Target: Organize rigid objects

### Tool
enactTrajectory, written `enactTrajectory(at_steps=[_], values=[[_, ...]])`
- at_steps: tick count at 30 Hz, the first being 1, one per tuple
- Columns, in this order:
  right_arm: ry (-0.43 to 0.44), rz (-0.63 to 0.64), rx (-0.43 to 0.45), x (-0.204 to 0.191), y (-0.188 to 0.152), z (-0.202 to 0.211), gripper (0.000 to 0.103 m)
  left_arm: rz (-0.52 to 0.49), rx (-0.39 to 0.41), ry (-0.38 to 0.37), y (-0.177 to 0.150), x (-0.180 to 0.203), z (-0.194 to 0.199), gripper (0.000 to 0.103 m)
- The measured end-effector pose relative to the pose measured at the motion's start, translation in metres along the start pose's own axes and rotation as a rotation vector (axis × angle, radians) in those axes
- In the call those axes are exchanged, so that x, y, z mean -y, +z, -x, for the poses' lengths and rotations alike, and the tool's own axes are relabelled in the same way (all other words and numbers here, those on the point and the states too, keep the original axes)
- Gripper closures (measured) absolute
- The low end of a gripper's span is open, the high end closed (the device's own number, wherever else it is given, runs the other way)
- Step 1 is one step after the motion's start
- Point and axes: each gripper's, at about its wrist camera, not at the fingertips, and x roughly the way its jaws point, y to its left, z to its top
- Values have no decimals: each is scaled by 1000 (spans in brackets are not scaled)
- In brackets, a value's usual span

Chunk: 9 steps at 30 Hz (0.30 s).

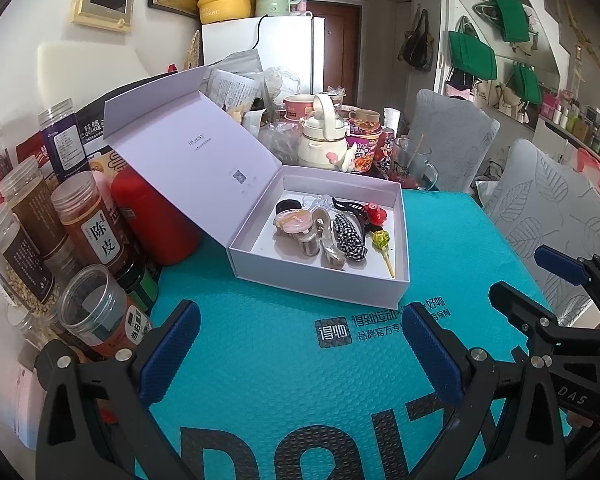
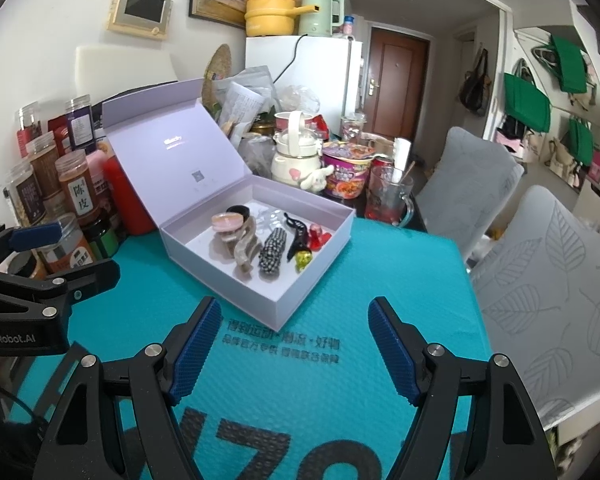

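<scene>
- Your left gripper (image 1: 300, 344) and your right gripper (image 2: 296, 344) both hang spread wide over the teal mat (image 1: 284, 376), grasping nothing.
- Beyond them sits the lilac box (image 2: 300, 304), lid up, holding a beige claw clip (image 2: 246, 250), checked scrunchie (image 2: 272, 254) and lollipop (image 1: 382, 242).
- Farther back stand jars (image 1: 92, 220).

Teal bubble mat (image 1: 284, 344) w/ dark printed lettering covers the table. On it, abt centre, sits a lavender box (image 1: 320, 280), lid tipped open toward 10 o'clock. Row of clear jars (image 1: 88, 224) w/ brown contents crowds the 9 o'clock edge, a red bottle (image 1: 156, 216) touching the box's lid. At 12 o'clock: cream kettle (image 1: 324, 140), purple noodle cup (image 1: 365, 148), glass mug (image 1: 414, 166) w/ red liquid, just beyond the mat.
</scene>
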Motion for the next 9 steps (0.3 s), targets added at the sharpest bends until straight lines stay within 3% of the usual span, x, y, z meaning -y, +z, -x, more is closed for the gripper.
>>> enactTrajectory(at_steps=[9], values=[[-2, -5, -8, 1, -1, -2, 26, -13, -8, -10, -1, 4, -4, 0]])
